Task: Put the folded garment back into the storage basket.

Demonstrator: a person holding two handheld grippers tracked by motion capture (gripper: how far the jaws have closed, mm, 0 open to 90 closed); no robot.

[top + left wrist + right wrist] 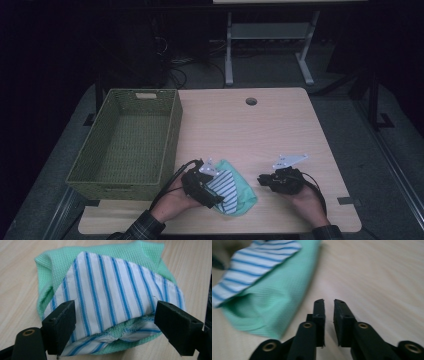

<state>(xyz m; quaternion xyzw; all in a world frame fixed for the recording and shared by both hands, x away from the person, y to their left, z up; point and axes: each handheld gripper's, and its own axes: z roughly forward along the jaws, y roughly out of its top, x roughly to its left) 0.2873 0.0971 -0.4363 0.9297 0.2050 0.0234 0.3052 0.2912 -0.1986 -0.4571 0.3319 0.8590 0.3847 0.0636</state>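
Folded cloth [235, 192], mint green with a blue-and-white striped layer on top, lay on the near middle of the desk [280, 125], just right of the green woven basket [127, 142]. My left tongs [216, 189] sat over the bundle's near-left edge; in the left gripper view the two black pads [61, 326] stood wide on either side of the striped fold [112, 295], and I couldn't tell whether they pressed it or merely flanked it. My right tongs [263, 180] hovered well right of the cloth over bare wood, a narrow gap between the pads [320, 315], nothing between them. In the right gripper view the cloth [272, 302] lay off to their left.
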